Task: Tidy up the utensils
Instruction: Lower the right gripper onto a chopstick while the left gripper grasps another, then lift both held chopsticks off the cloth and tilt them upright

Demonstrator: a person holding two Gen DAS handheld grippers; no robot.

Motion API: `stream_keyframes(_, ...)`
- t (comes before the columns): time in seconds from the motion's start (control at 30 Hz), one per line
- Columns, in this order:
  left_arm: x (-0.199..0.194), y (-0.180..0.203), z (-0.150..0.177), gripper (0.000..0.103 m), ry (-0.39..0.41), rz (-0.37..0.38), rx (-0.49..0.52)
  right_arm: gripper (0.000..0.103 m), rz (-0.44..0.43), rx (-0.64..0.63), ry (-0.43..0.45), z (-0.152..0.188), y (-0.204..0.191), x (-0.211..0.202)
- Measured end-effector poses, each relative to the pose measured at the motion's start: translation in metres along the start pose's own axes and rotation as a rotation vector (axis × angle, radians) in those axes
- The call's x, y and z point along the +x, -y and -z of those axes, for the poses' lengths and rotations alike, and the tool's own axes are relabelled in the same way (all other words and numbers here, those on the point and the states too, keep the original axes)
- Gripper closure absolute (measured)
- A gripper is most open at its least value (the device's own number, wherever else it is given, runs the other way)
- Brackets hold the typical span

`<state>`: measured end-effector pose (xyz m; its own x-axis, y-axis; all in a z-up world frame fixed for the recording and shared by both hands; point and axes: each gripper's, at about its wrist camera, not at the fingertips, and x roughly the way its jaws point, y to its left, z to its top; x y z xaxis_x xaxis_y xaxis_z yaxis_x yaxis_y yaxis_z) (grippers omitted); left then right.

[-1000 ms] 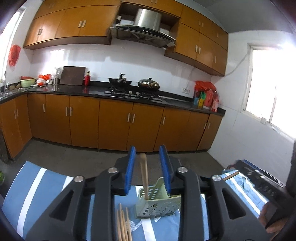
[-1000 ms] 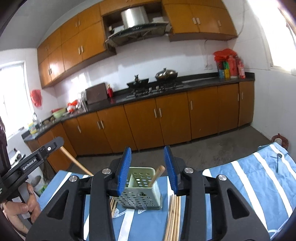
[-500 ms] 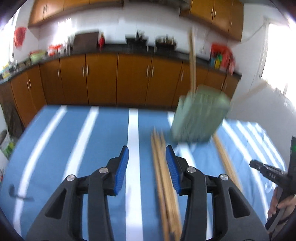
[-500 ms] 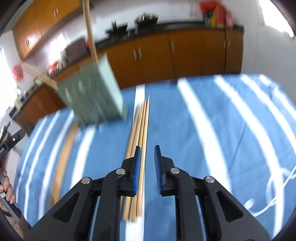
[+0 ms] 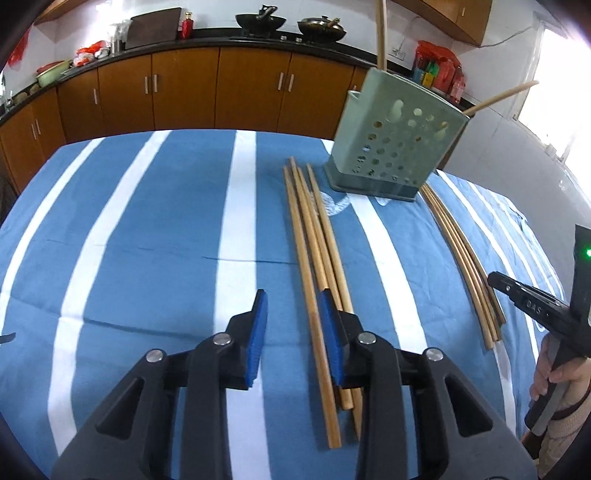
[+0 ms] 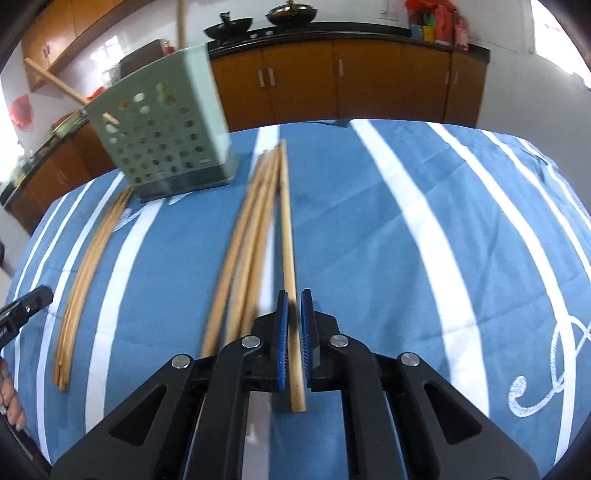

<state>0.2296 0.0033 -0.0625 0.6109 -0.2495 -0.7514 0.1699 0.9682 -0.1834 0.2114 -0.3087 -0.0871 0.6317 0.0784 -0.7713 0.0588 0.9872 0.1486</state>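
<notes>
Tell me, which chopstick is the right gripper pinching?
The rightmost chopstick of the right-hand bundle; it alone runs between the right gripper's blue pads.

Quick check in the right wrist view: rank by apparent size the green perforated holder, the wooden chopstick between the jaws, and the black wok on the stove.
1. Green perforated plastic utensil holder: bulkiest.
2. Wooden chopstick between the right hand-held gripper jaws: longest, but thin and nearer the camera, so its rank against the holder is unsure.
3. Black wok: smallest, far away.

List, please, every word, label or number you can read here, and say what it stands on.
"DAS", or close to it: white print on the right claw's finger.
White stitched script on the tablecloth: curls only, unreadable.
Labels on the counter bottles: too small.
</notes>
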Motion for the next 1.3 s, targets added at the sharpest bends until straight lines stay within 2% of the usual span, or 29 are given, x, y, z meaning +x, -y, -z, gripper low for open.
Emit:
stream_keyframes(0.13, 0.006, 0.007, 0.003, 0.08, -0.024, 0.026, 0.024, 0.095, -0.024, 0.007, -0.015, 0.002, 0.002, 0.001)
stream_keyframes(0.27, 0.015, 0.012, 0.005, 0.084, -0.056, 0.016, 0.052, 0.095, -0.03, 0.007, -0.013, 0.006, 0.003, 0.0)
stream_keyframes(0.43, 0.022, 0.012, 0.007, 0.091, -0.078, -0.025, 0.056, 0.095, -0.002, 0.008, -0.005, 0.005, 0.005, 0.001)
stream_keyframes(0.7, 0.026, 0.02, 0.005, 0.094, -0.061, -0.085, 0.079, 0.095, 0.004, 0.001, 0.003, 0.007, 0.002, 0.0)
stream_keyframes(0.93, 0.023, -0.028, -0.007, 0.095, -0.04, -0.149, -0.031, 0.095, 0.067, 0.044, 0.028, 0.003, 0.026, -0.001)
stream_keyframes(1.03, 0.019, -0.046, -0.007, 0.094, -0.023, -0.13, -0.064, 0.095, 0.073, 0.049, 0.039, 0.004, 0.034, -0.002)
stream_keyframes(1.17, 0.016, -0.045, -0.003, 0.094, 0.001, -0.128, -0.042, 0.094, 0.078, 0.045, 0.038, 0.004, 0.033, -0.001)
stream_keyframes(1.3, 0.016, -0.05, -0.003, 0.094, 0.005, -0.107, -0.073, 0.094, 0.072, 0.05, 0.037, 0.004, 0.034, 0.0)
